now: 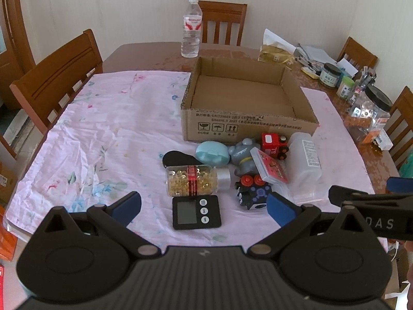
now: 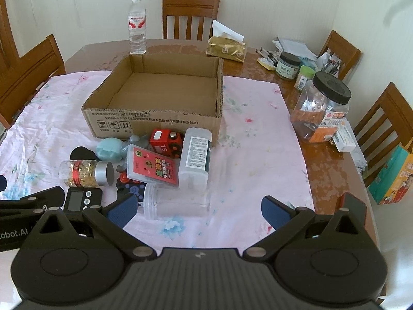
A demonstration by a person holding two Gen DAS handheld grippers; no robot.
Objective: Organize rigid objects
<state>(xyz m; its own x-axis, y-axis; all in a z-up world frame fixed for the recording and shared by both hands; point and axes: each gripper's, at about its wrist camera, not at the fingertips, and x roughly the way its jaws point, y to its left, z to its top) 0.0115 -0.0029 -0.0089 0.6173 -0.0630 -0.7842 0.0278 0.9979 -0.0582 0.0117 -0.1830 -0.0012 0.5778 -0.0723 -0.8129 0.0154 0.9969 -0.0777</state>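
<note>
Two tongs, left [image 1: 204, 206] and right [image 2: 197, 210], both spread wide and holding nothing, over one table [image 2: 260, 59].
One timer [image 1: 196, 212] lies nearest; behind it, on the pink cloth [image 1: 98, 129]: one capsule bottle [image 1: 196, 180], one clear jar [image 2: 176, 205], one white bottle [image 2: 195, 159], one red card box [image 2: 152, 166], one red toy train [image 2: 166, 142] marked "TS". All crowd the front of one empty cardboard box [image 2: 155, 122]. Right tongs read "DAS".

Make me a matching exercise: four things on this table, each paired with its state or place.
1. cardboard box
2. capsule bottle
3. water bottle
4. black timer

a. upright on bare wood
b. lying on its side
c. nothing inside
d. flat, screen up, nearest the left claw

Pairs: 1-c, 2-b, 3-a, 4-d
</note>
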